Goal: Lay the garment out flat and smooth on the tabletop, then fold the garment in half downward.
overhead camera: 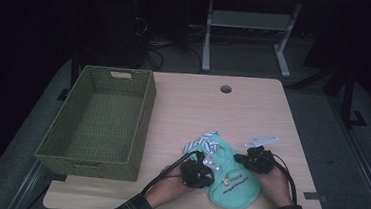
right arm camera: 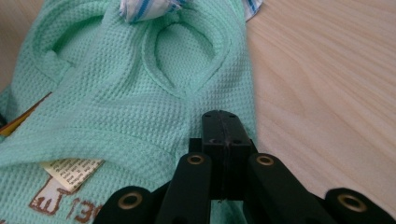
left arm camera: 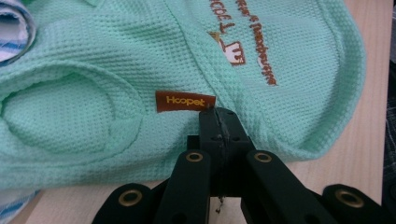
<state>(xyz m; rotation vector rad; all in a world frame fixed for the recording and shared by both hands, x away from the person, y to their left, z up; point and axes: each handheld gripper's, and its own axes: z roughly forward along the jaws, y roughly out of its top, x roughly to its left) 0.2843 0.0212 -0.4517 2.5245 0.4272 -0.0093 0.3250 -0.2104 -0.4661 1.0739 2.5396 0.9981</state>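
Left hand-held gripper (left arm camera: pixel 218 122): jaws pressed together, tips sitting at the garment's near hem just below the brown label; I judge a thin fold of cloth is pinched, though I can't see fabric between the pads.
Right hand-held gripper (right arm camera: pixel 225 126): jaws likewise clenched, tips on the opposite edge of the cloth, beside bare table (right arm camera: pixel 327 84).
Mint-green pet shirt (overhead camera: pixel 228 175): lies flat at the table's near middle, between both grippers, printed side up.
Striped cloth (overhead camera: pixel 210 139): peeks out at the shirt's far end, touching it.
Step in hand: I read this as folding or lifting the shirt by its two sides.
How to do it well: I would raise both hands together and evenly, keep the cloth taut, and check the hem stays caught.
Woven basket (overhead camera: pixel 142 118): green, on the table's left, well apart; probable destination.
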